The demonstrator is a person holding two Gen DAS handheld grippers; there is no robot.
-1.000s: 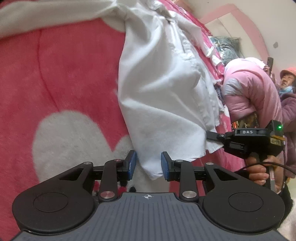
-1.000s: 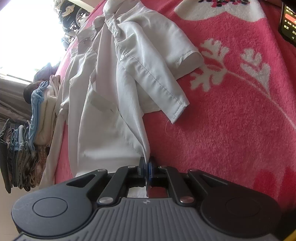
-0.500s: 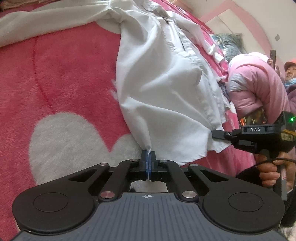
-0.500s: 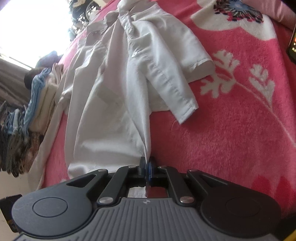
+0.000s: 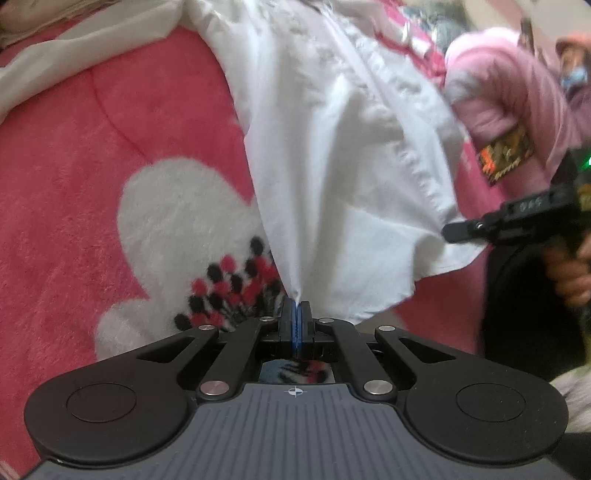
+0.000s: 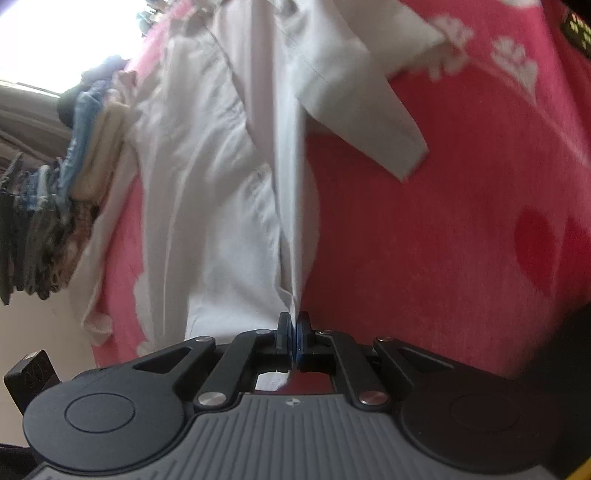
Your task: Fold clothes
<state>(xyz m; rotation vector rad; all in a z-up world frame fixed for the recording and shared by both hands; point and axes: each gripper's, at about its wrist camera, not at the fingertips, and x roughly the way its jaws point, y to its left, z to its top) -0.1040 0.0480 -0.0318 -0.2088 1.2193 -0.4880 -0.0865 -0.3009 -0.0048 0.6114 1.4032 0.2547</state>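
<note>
A white button-up shirt [image 5: 351, 166] lies spread on a pink blanket [image 5: 74, 166]. My left gripper [image 5: 295, 310] is shut on one bottom corner of the shirt, and the cloth rises from its pads in a taut fold. In the right wrist view my right gripper [image 6: 294, 325] pinches the shirt's [image 6: 221, 184] other bottom edge. Its jaws are starting to open, with the cloth still pressed between the pads. A short sleeve [image 6: 369, 110] hangs off to the right. The right gripper's tip [image 5: 448, 232] also shows at the shirt's hem in the left wrist view.
A stack of folded clothes [image 6: 48, 221] sits at the bed's left edge. A person in a pink jacket [image 5: 509, 92] stands beyond the shirt, on the right. The blanket [image 6: 424, 240] has white heart and flower patterns. A dark device [image 6: 576, 29] lies at the top right.
My left gripper shut on the shirt's corner and lifted it, pulling the cloth taut. Both grippers drew the hem back toward the cameras, and the shirt now fills more of each view.
</note>
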